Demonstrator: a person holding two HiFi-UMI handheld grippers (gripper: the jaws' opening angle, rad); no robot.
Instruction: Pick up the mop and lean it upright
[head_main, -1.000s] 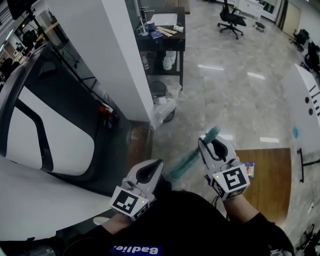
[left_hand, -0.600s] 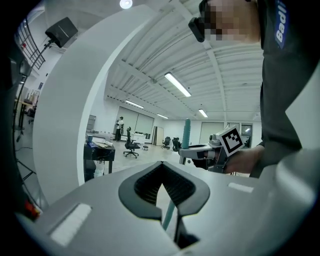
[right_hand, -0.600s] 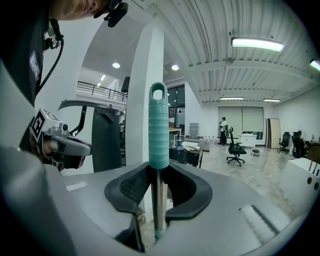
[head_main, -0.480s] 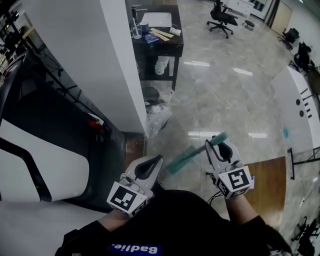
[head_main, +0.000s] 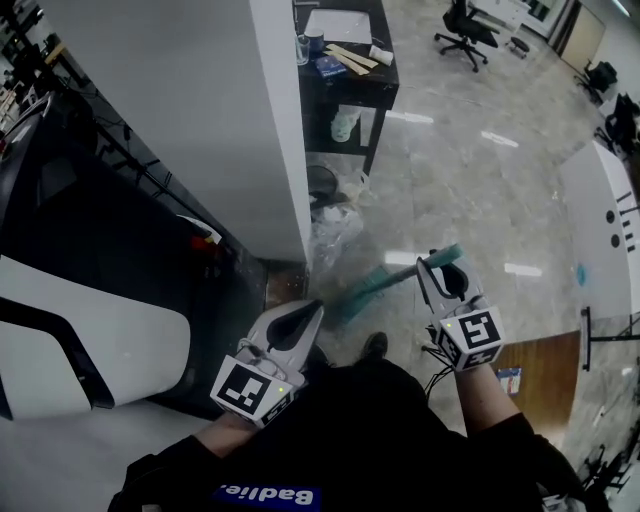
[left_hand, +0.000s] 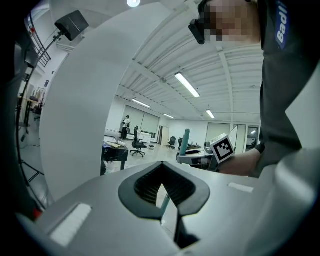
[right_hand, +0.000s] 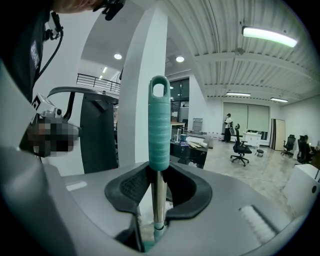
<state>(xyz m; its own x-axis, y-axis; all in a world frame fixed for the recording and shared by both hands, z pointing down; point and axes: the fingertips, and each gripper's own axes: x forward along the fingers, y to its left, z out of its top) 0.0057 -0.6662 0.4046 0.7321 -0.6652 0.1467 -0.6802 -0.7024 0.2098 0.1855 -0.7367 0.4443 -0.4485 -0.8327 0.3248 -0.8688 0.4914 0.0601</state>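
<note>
Mop (right_hand: 159, 125) shaft clamped in right hand-held gripper (right_hand: 158, 206), blurred overhead

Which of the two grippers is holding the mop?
The right gripper: its jaws clamp the mop on its metal shaft, just below the teal grip. The left gripper holds nothing.

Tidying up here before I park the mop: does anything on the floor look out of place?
A crumpled clear plastic bag lies loose on the marble floor at the foot of the white pillar, beside the round black bin, like litter.
</note>
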